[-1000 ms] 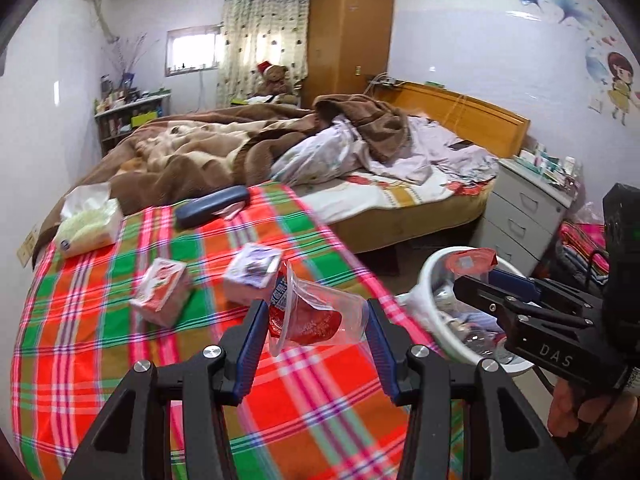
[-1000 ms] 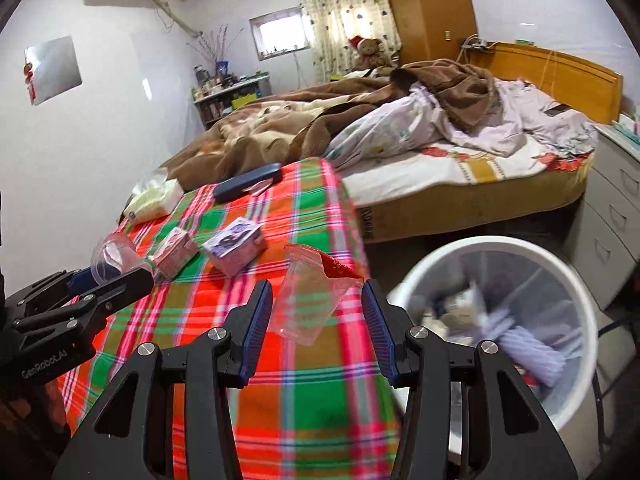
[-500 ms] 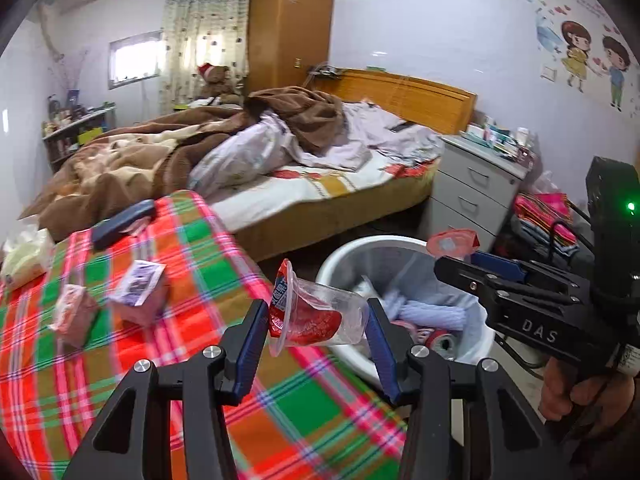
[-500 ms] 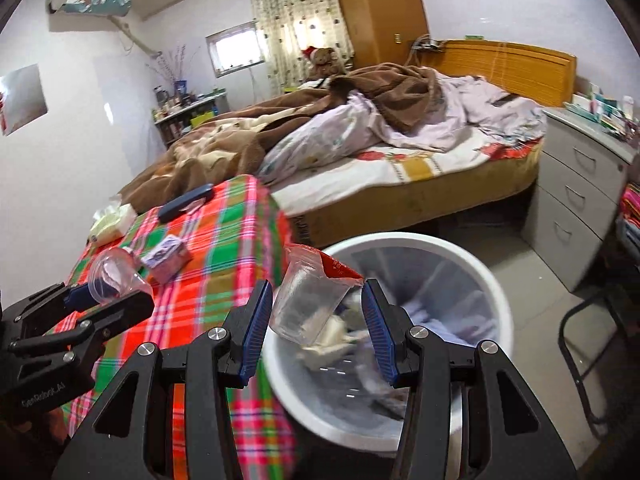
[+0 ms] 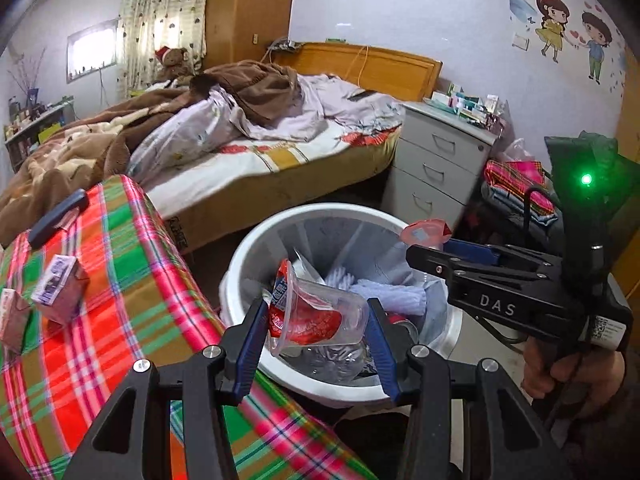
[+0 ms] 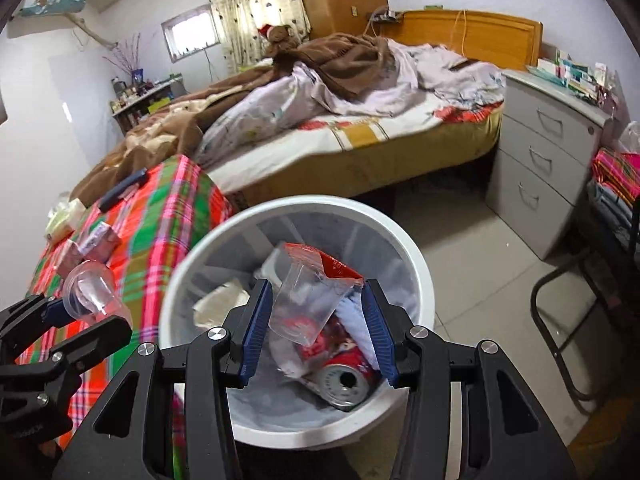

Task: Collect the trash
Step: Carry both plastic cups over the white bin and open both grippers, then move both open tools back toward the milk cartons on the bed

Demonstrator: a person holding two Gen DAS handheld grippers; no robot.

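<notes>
My left gripper [image 5: 316, 330] is shut on a clear plastic cup with a red peeled lid [image 5: 316, 314], held sideways over the near rim of the white trash bin [image 5: 256, 236]. My right gripper [image 6: 316, 320] is shut on a second clear plastic cup with a red torn lid [image 6: 308, 292], held above the open bin [image 6: 416, 256]. The bin holds a red can [image 6: 340, 376], paper and cloth. The right gripper shows in the left wrist view [image 5: 428, 252], the left one in the right wrist view [image 6: 88, 300].
A table with a red and green plaid cloth [image 5: 120, 288] stands left of the bin, with small cartons [image 5: 60, 288] and a dark case [image 5: 56, 216] on it. A bed [image 5: 260, 152], a grey drawer unit [image 5: 436, 168] and a black chair frame [image 6: 560, 320] surround the bin.
Both grippers have swung right from the table to over the bin, each still holding its cup. The bin now fills the lower middle of both views.
</notes>
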